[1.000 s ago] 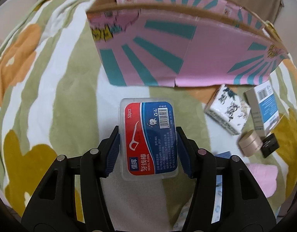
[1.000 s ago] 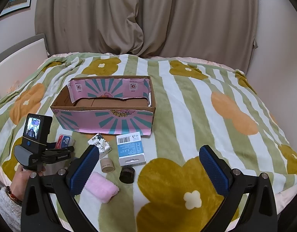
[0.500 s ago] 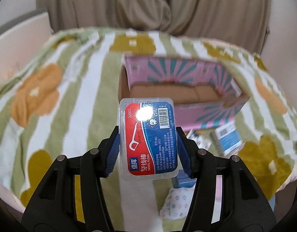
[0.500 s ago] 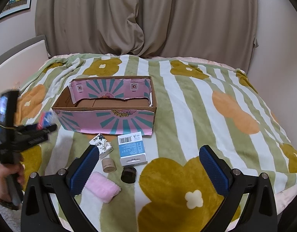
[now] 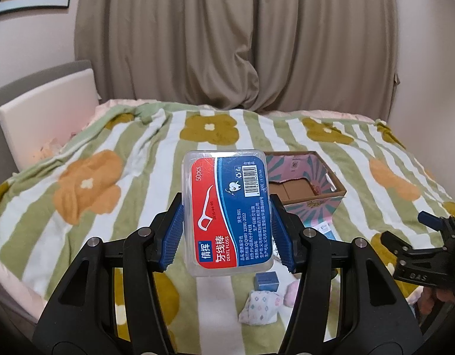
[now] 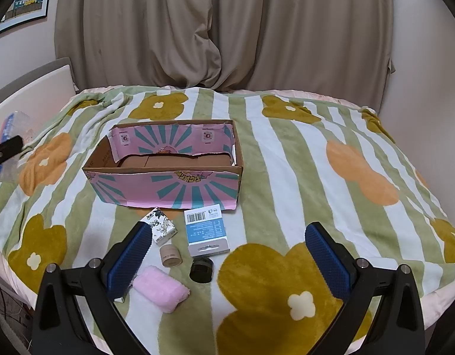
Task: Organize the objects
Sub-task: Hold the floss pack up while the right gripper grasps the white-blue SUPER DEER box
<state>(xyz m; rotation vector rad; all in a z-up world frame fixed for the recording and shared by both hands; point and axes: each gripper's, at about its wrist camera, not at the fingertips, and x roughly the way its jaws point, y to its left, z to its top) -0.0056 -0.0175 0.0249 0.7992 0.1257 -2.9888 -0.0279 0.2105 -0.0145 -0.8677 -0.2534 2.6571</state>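
My left gripper (image 5: pixel 226 233) is shut on a clear dental floss box (image 5: pixel 227 213) with a red and blue label, held high above the bed, left of the pink cardboard box (image 5: pixel 313 195). My right gripper (image 6: pixel 227 260) is open and empty, low over the bed in front of the open pink box (image 6: pixel 168 186). Between its fingers lie a patterned small box (image 6: pixel 160 224), a blue and white box (image 6: pixel 205 230), a tan jar (image 6: pixel 170 256), a black jar (image 6: pixel 201 269) and a pink cloth roll (image 6: pixel 161 288). The left gripper (image 6: pixel 5 148) shows blurred at the far left.
The bed carries a green striped flower blanket (image 6: pixel 316 162). A small blue box (image 5: pixel 266 281) and a patterned pouch (image 5: pixel 260 306) lie near the front edge. Beige curtains (image 6: pixel 227 29) hang behind; a white headboard (image 5: pixel 46 109) stands left. The right gripper (image 5: pixel 428 251) shows at right.
My left gripper has lifted the floss box up off the bed and swung away to the left, now looking level across the bed. The right gripper has stayed still.
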